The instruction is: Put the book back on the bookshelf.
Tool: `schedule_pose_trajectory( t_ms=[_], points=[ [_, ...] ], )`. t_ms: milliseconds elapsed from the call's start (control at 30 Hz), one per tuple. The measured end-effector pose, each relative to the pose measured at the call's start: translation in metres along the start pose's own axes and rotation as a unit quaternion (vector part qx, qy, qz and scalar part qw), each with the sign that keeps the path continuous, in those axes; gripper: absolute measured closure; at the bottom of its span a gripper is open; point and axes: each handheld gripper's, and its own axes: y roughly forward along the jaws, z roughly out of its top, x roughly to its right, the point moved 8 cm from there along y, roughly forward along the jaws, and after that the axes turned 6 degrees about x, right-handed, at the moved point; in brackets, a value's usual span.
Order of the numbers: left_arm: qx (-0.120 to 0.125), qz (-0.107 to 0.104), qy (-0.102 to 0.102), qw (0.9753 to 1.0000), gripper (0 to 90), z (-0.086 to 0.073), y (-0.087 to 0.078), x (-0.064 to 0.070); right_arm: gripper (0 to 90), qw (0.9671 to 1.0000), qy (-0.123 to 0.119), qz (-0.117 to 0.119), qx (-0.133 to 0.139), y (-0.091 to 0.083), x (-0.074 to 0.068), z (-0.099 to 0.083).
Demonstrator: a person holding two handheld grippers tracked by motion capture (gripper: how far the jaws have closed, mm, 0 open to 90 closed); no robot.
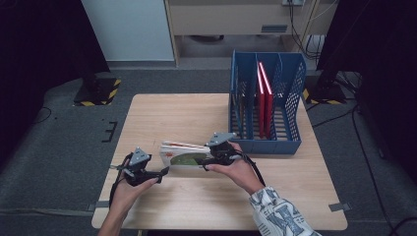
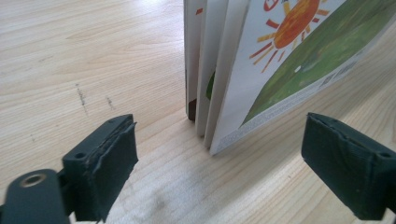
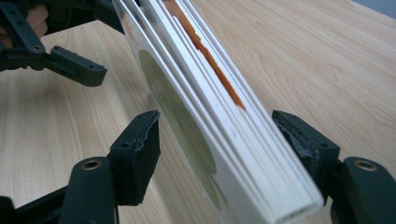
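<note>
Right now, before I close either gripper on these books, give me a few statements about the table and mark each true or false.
1. The stack of books lies between the two grippers. True.
2. The left gripper is clamped on the books. False: its jaws stand wide open, with the books' edge ahead of them.
3. The right gripper has its jaws on either side of the stack. True.
4. The blue rack is empty. False: red books stand in it.

The wooden table (image 1: 162,113) carries a blue file rack (image 1: 265,105) at its far right corner. A stack of picture books (image 1: 184,155) rests near the table's centre.
</note>
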Motion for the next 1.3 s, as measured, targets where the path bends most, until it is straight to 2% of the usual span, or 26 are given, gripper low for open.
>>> schedule_pose_trajectory(
  t_ms=[100,367,600,667,900,1033,1300],
  points=[
    [-0.002,0.006,-0.018,0.9998,3.7,-0.003,-0.004,-0.001,34.6,0.9999,-0.005,0.008,-0.007,0.005,0.001,0.004],
    [-0.009,0.013,-0.025,0.9996,2.7,-0.009,-0.005,-0.012,43.3,0.9994,-0.01,0.025,-0.023,0.018,0.003,0.0],
    [-0.014,0.015,-0.025,0.9995,4.0,-0.011,-0.004,-0.014,62.2,0.9985,-0.01,0.046,-0.028,0.019,0.001,-0.002],
    [-0.017,0.018,-0.026,0.9994,4.3,-0.012,-0.004,-0.016,65.5,0.9987,-0.014,0.042,-0.026,0.018,-0.001,-0.001],
    [-0.034,0.028,-0.02,0.9988,4.9,-0.018,-0.003,-0.022,70.8,0.9997,-0.001,0.011,-0.021,0.015,-0.006,-0.001],
    [-0.036,0.031,-0.021,0.9986,5.0,-0.019,-0.002,-0.023,71.4,0.9999,0.007,0.002,-0.013,0.016,-0.007,-0.001],
    [-0.043,0.033,-0.017,0.9984,5.1,-0.02,-0.002,-0.024,69.4,0.9998,0.017,0.006,0.0,0.017,-0.007,-0.003]
  ],
)
